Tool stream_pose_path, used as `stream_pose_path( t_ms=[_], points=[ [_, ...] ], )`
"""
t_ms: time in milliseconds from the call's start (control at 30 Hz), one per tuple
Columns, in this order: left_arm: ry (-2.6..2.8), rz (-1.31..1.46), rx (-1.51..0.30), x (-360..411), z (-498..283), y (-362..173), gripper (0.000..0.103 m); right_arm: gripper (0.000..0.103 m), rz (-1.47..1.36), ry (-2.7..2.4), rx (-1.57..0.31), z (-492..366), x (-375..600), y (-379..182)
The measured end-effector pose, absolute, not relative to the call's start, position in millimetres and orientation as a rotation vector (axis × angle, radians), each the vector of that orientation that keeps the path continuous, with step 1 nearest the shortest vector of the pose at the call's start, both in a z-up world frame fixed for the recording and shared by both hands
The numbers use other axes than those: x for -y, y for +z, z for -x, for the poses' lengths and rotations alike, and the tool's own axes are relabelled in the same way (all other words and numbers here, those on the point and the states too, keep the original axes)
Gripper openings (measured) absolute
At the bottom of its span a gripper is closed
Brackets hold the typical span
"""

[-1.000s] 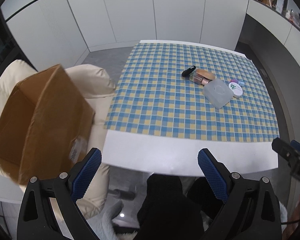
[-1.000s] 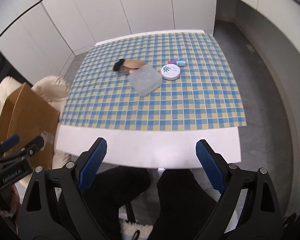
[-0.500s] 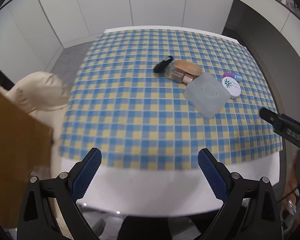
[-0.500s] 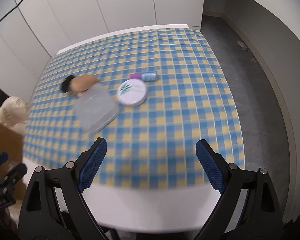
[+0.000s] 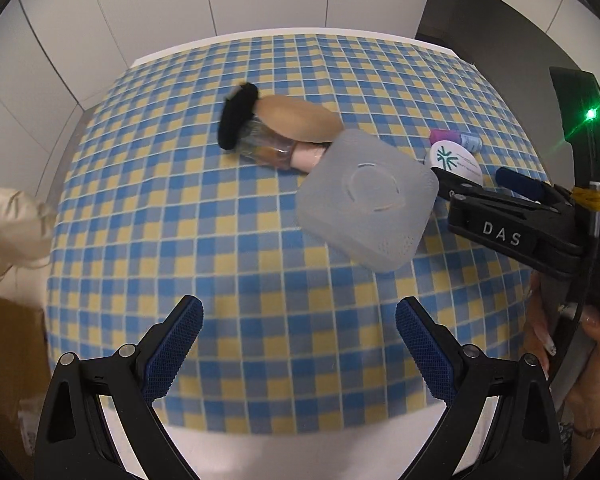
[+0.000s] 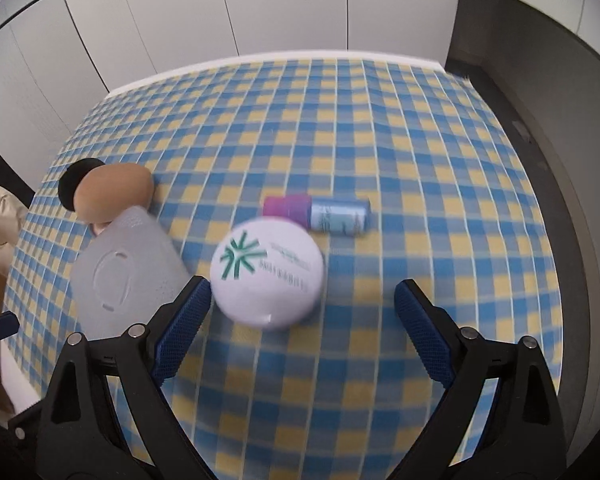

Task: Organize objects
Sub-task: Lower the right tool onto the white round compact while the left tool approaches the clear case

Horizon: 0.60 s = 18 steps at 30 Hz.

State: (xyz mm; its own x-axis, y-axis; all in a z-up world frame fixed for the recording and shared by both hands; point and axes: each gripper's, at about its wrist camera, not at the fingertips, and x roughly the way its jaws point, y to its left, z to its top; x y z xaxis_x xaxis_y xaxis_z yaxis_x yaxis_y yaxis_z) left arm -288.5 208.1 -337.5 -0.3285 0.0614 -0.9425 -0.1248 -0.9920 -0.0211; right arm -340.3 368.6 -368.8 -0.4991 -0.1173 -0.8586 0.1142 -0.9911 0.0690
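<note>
Jaws apart and empty on both grippers, right gripper [image 6: 302,312] opening over white disc [image 6: 267,271]; blurred approach risks knocking it into tube [image 6: 318,214].

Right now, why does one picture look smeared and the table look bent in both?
Right wrist view: motion blur smears the round white case and the purple-capped tube, while the blue fingers stay sharp. Left wrist view: crisper, with the grey square box clear, but the black-capped bottle is slightly soft. In both, the fisheye lens bulges the checked tablecloth and darkens the corners.
</note>
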Motion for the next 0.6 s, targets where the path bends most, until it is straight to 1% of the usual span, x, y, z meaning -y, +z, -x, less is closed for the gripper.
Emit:
stream_pose_path(
  t_ms=[133,333,500,533,600],
  points=[
    [2.471,1.715,-0.084,-211.6,305.1,-343.5,0.097,0.098,-1.454,-2.649,-0.122,344.3,-357.4,-375.6],
    [2.403,1.676,-0.044,-215.2,316.3,-348.9,0.097,0.103,-1.420,-2.627,-0.134,341.7,-356.5,-381.2],
    [2.369,1.705,0.020,-216.0,321.7,-358.0,0.097,0.103,-1.427,-2.591,-0.153,340.1,-356.3,-384.2],
    [2.367,1.710,0.031,-215.7,321.5,-359.3,0.097,0.103,-1.422,-2.595,-0.151,343.2,-358.2,-384.4],
    [2.367,1.722,0.048,-214.7,323.5,-360.6,0.097,0.095,-1.387,-2.617,-0.146,339.7,-360.8,-384.0]
  ],
)
